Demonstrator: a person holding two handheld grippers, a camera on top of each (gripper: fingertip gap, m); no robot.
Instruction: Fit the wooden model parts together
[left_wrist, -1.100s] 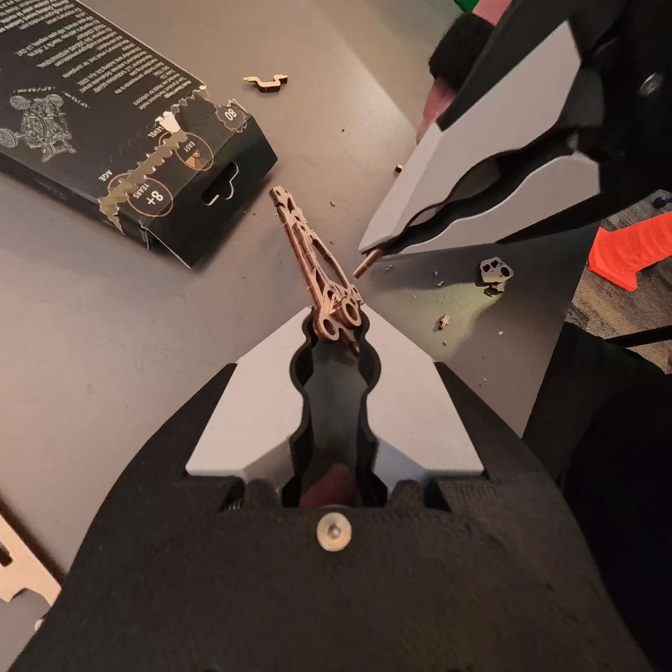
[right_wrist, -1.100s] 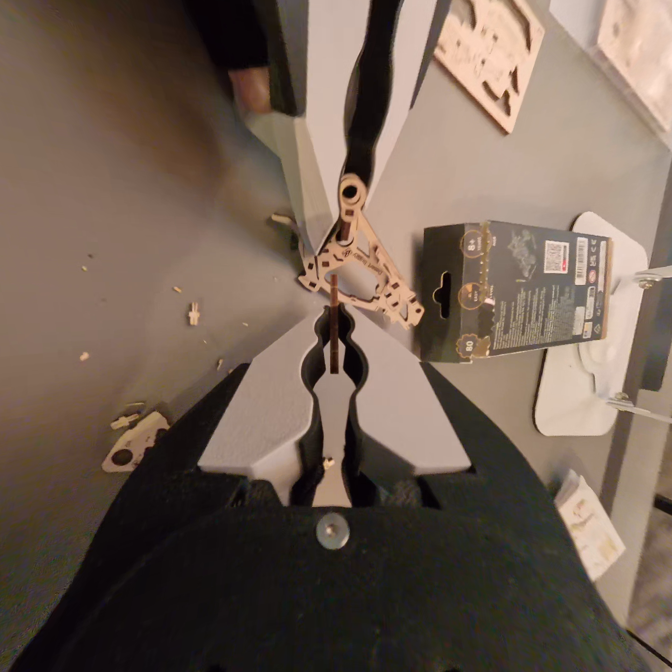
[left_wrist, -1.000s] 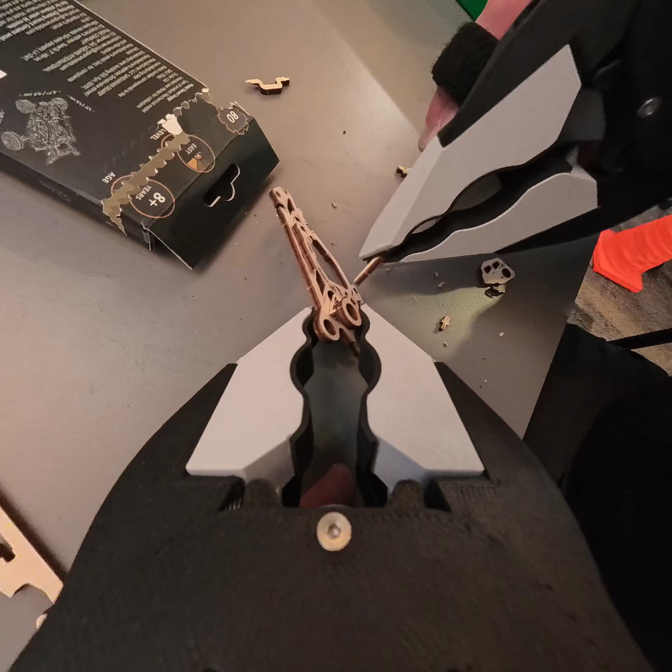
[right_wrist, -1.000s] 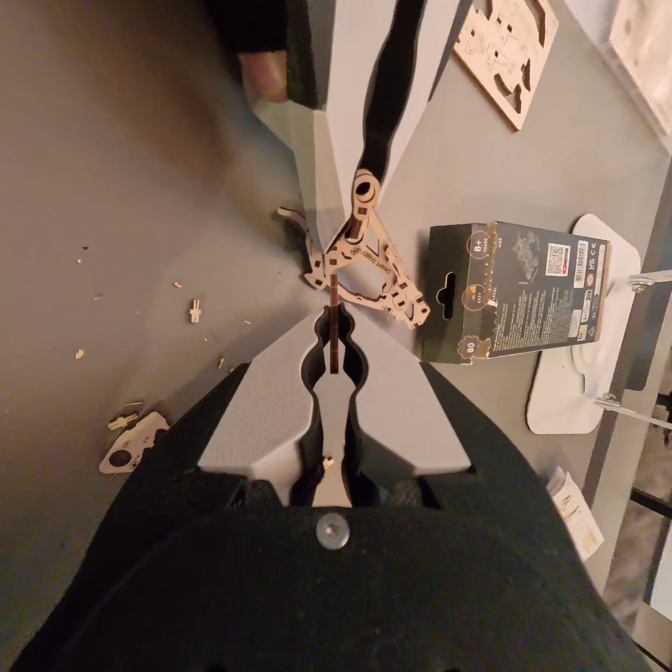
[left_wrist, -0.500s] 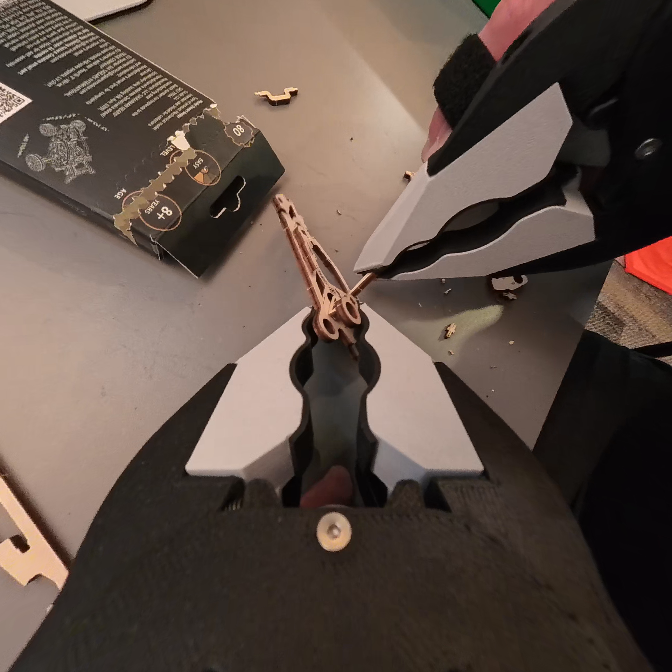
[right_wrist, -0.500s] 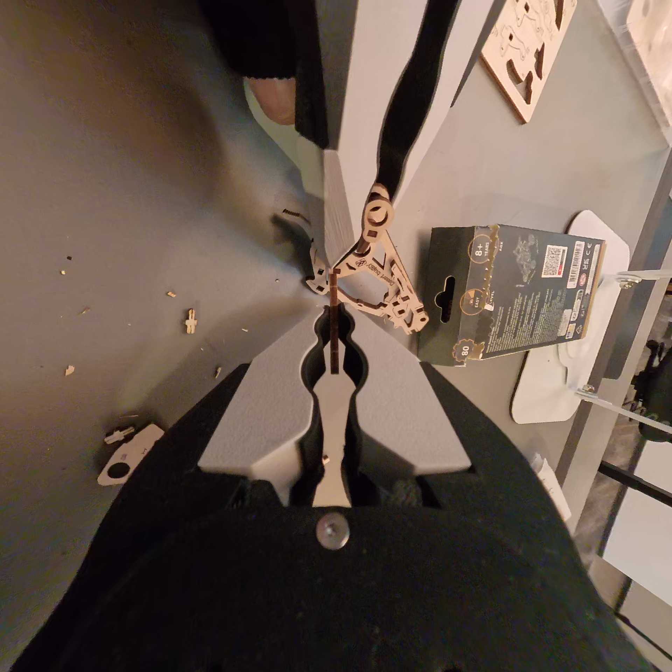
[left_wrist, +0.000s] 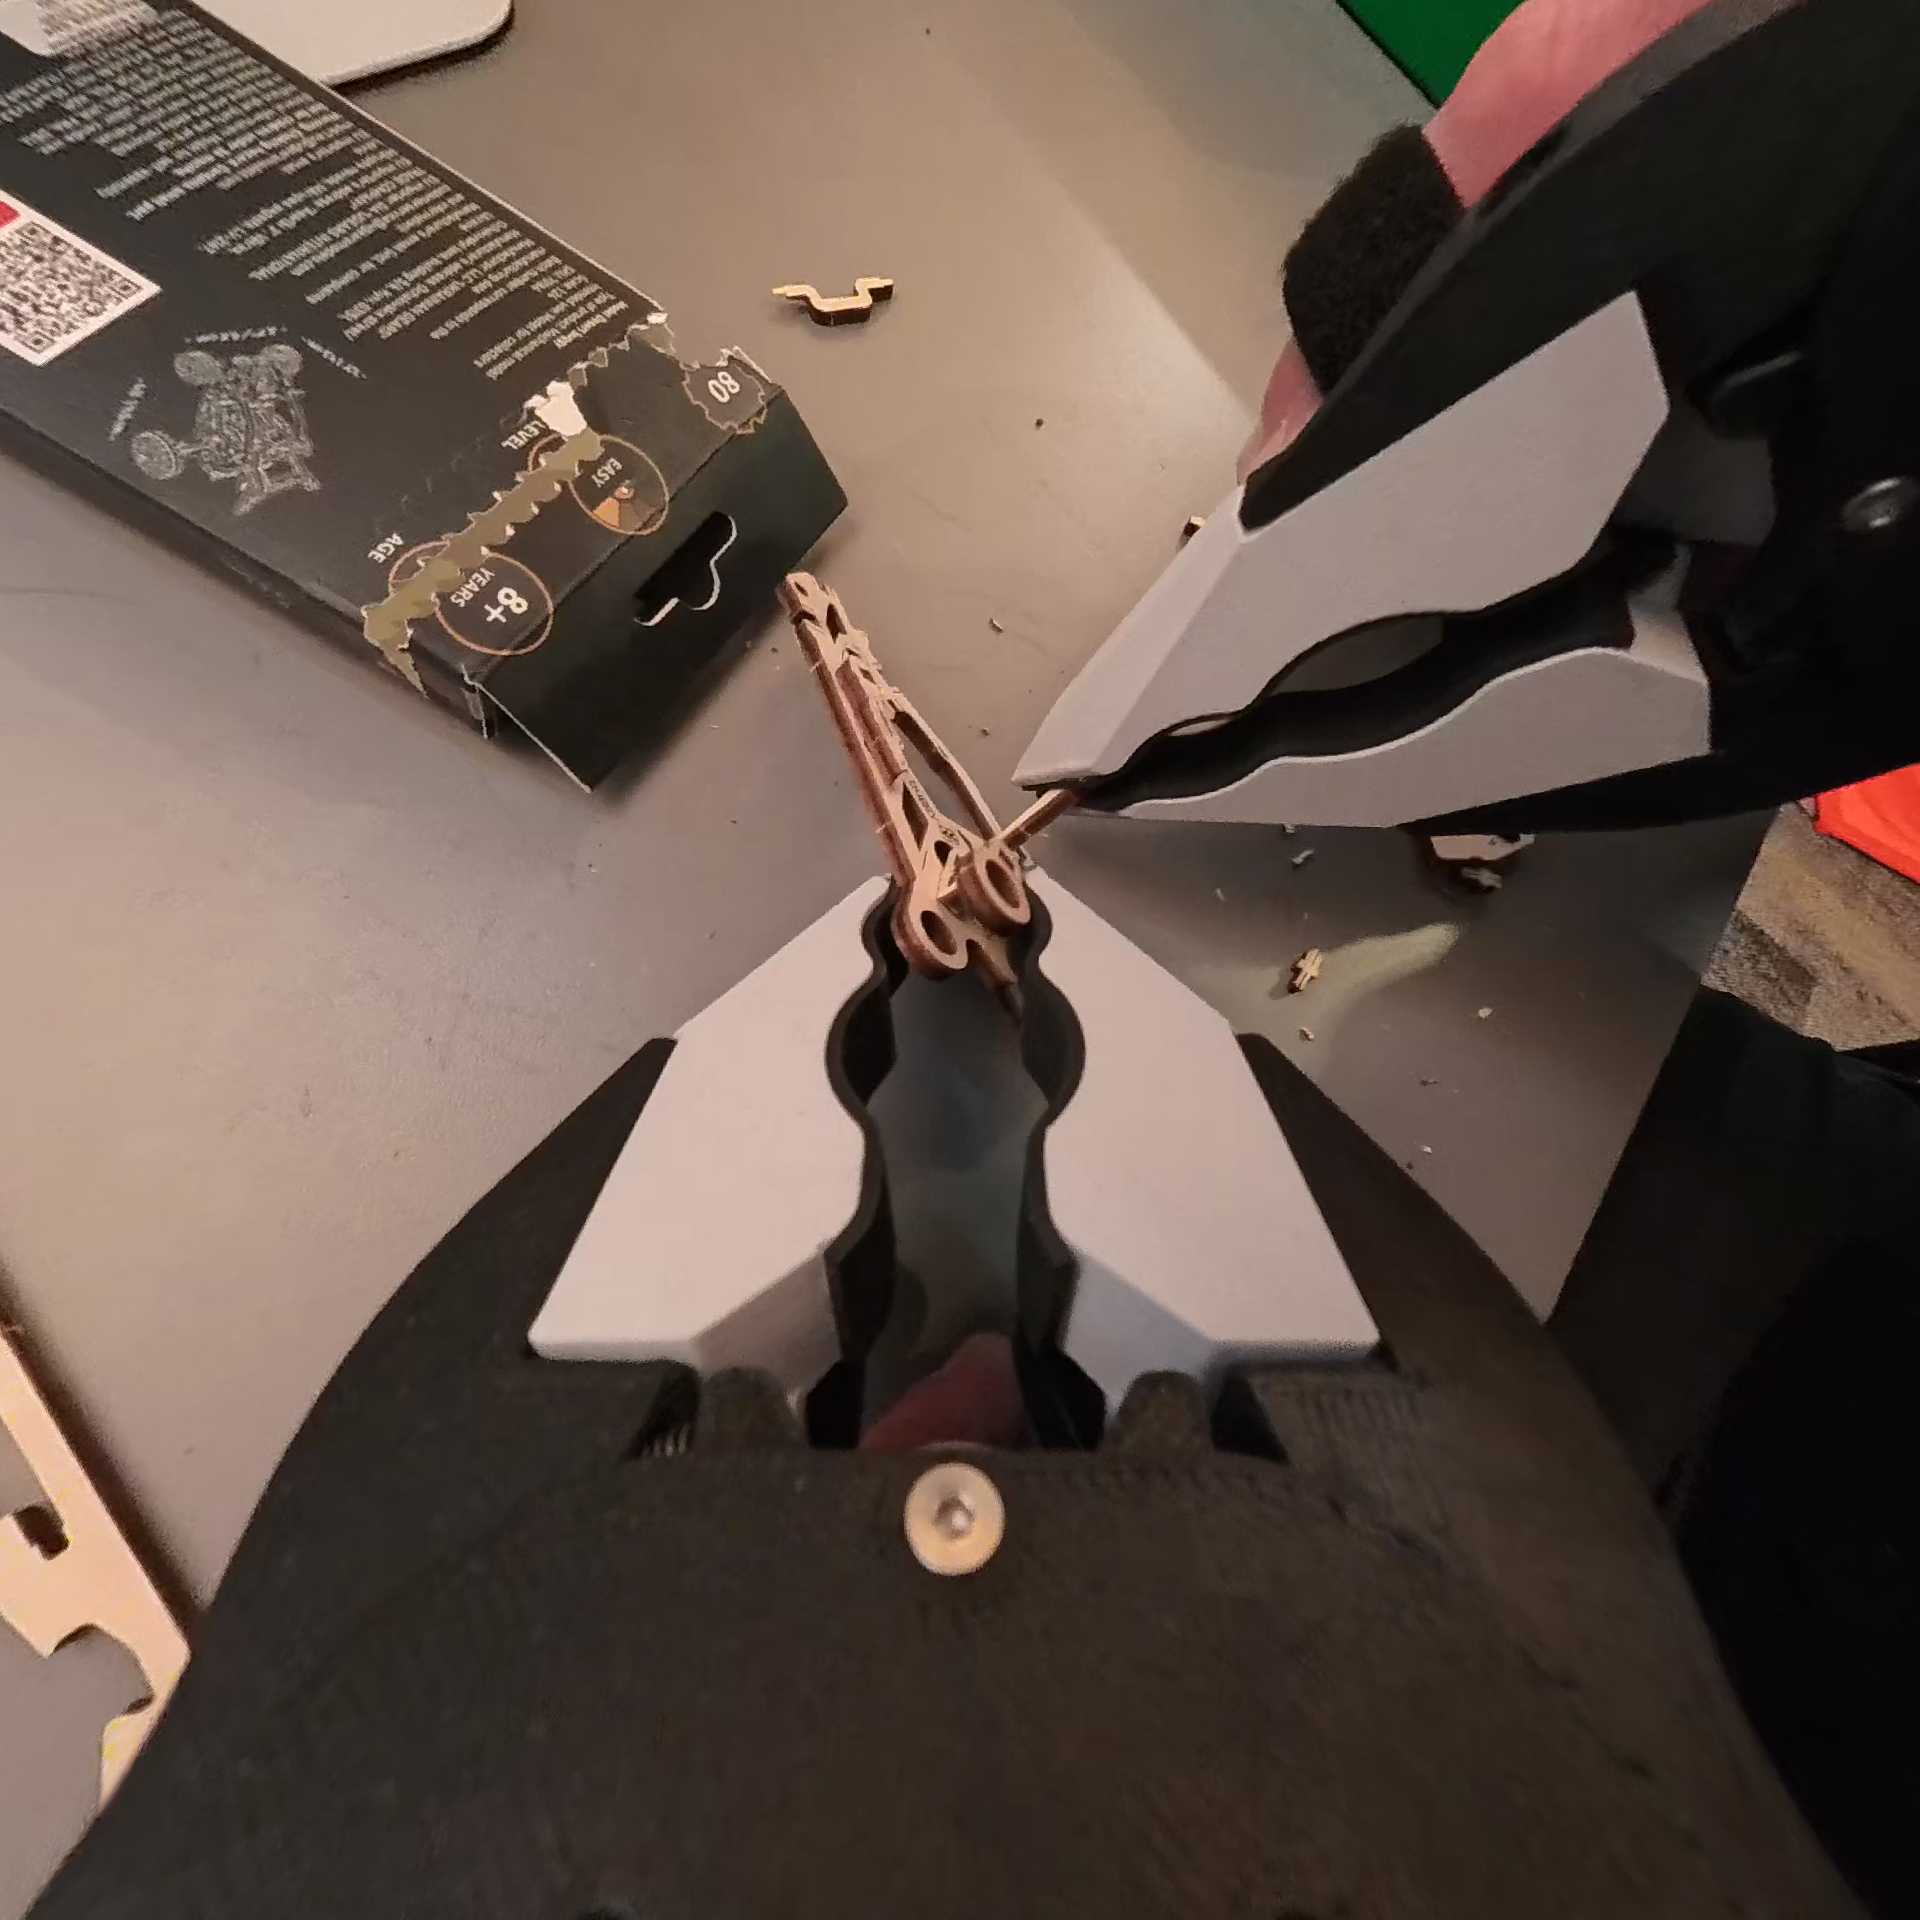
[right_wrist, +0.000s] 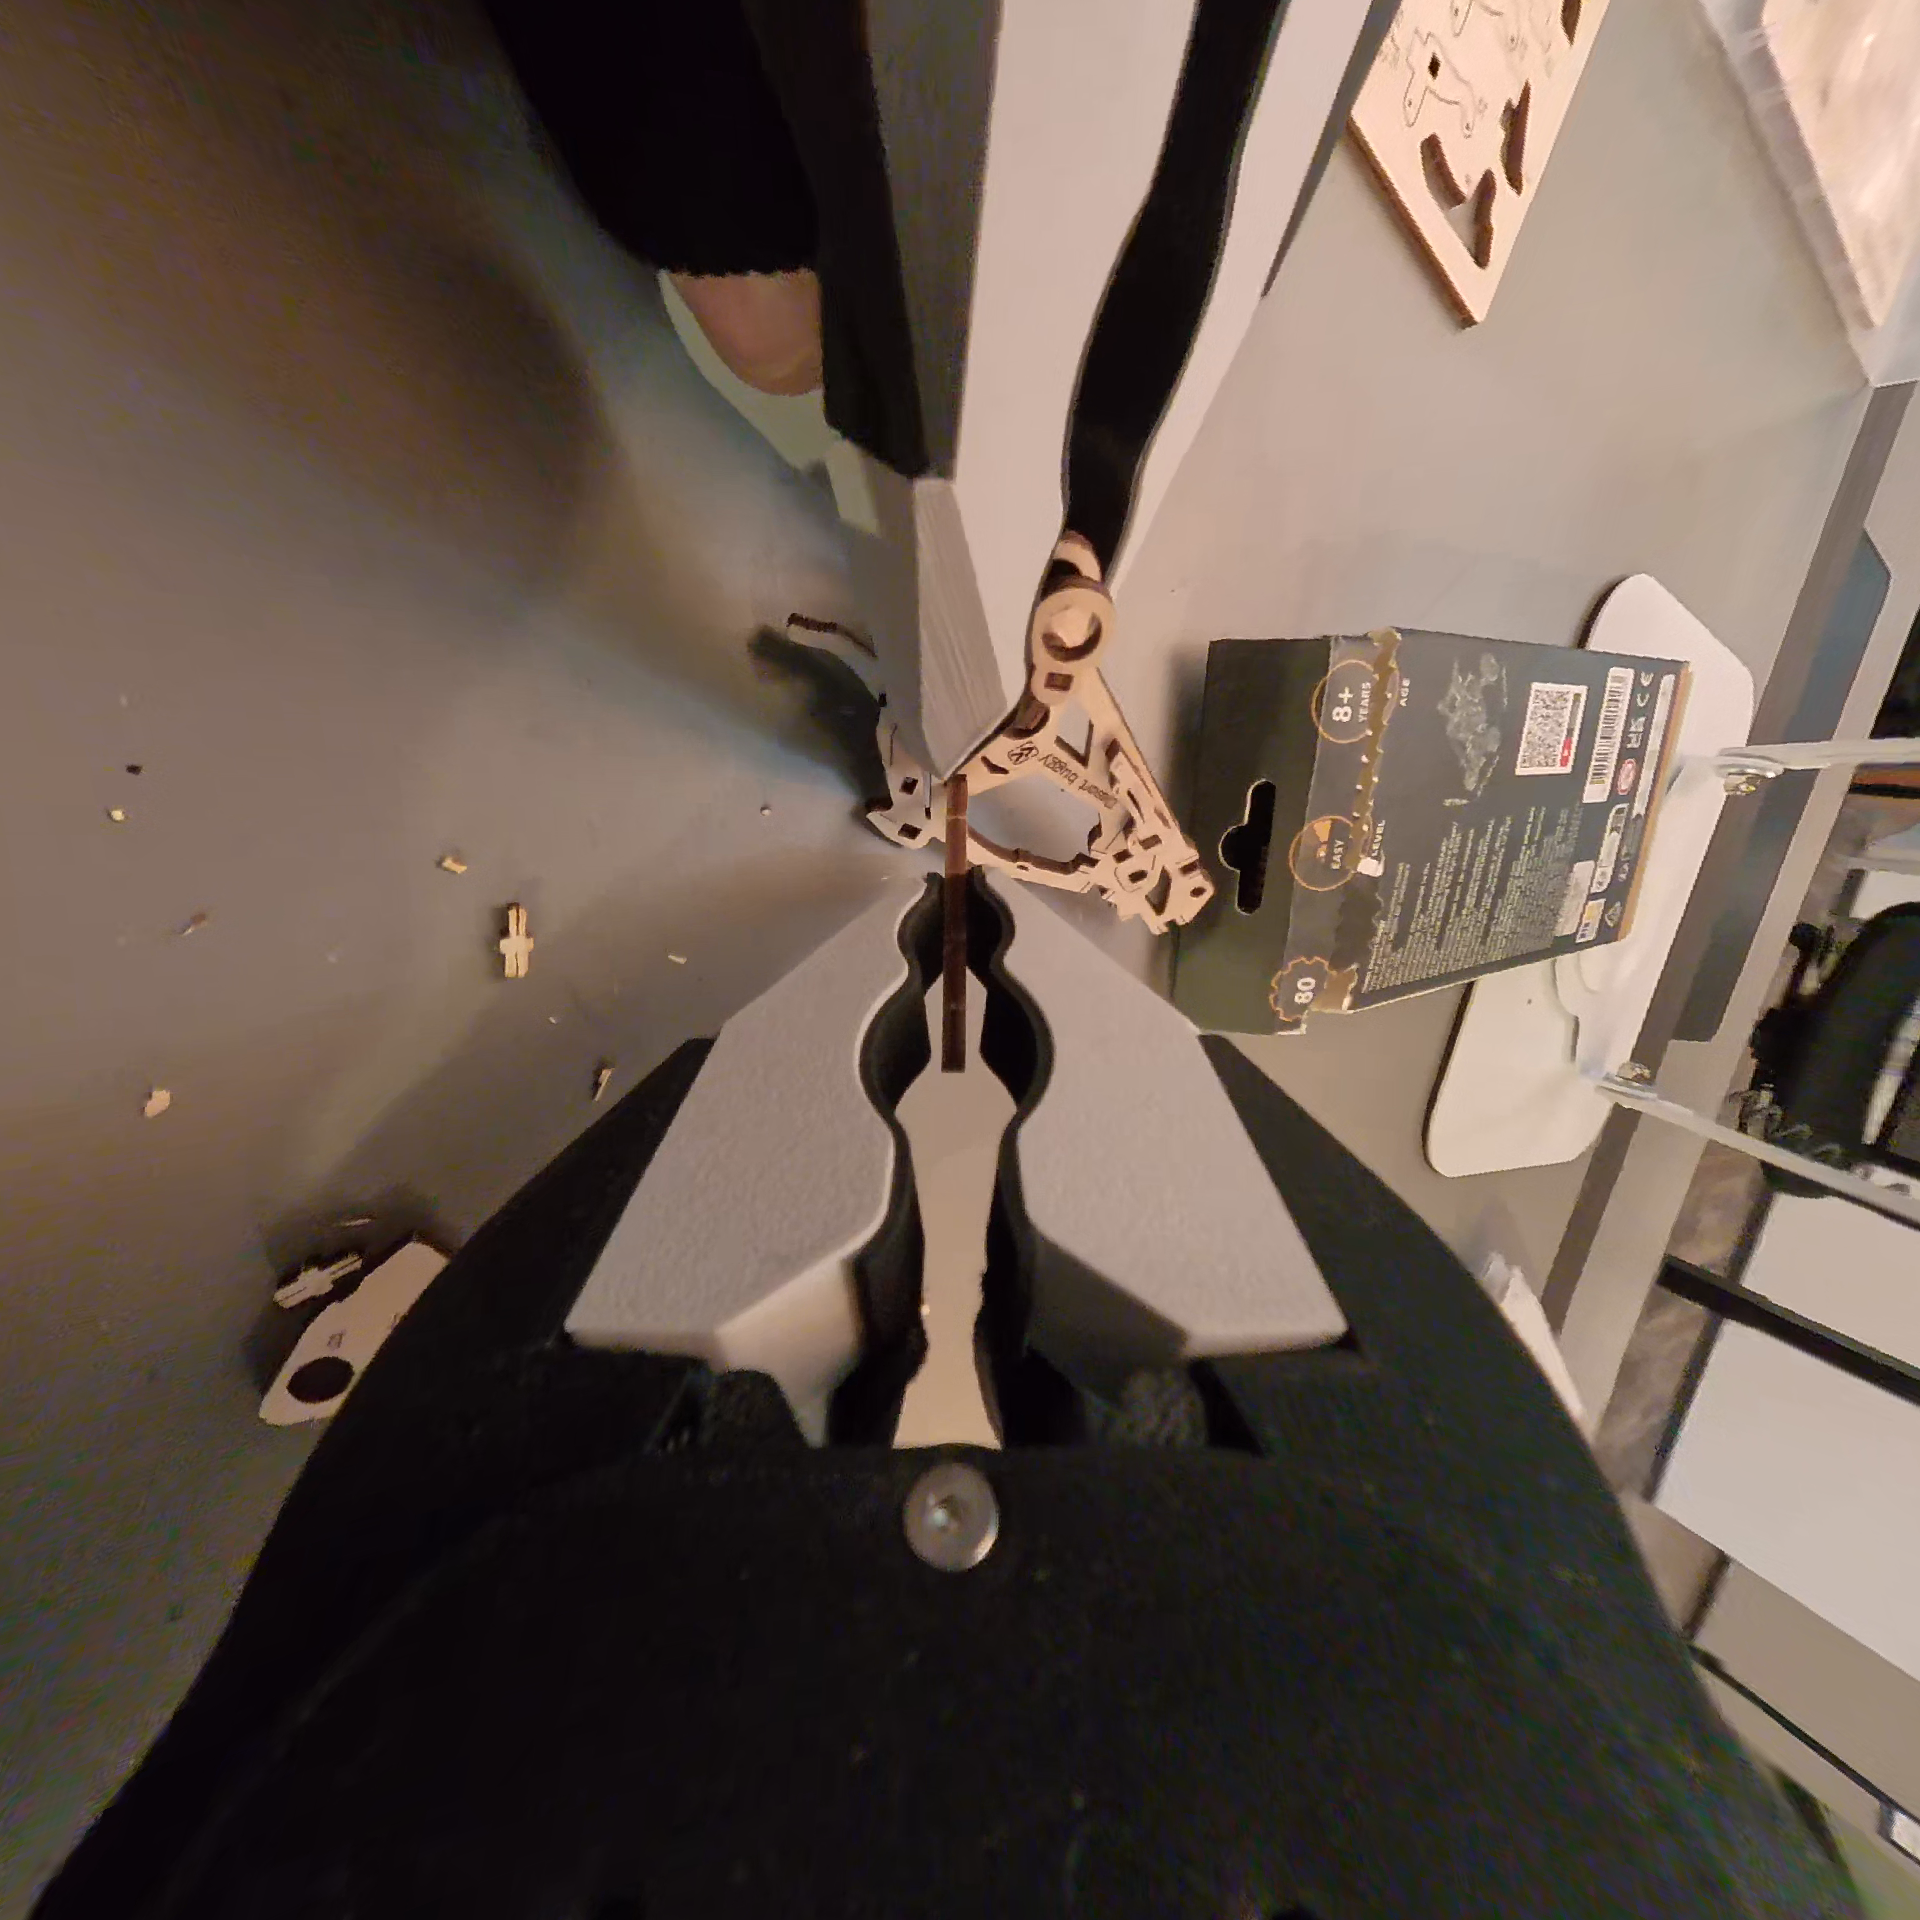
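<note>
the right gripper (right_wrist: 954, 883), pinching a thin pin (right_wrist: 955, 935), has closed in; pin tip now touches the frame (left_wrist: 914, 821) clamped in the left gripper (left_wrist: 961, 914), so insertion seems near.

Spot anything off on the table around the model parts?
Yes: the black box has a ragged, torn-open end. Wood chips and a stray offcut litter the table. The parts in both grippers look intact.

Cut-out wooden sheet (right_wrist: 1455, 135) cropped by the top edge.
</note>
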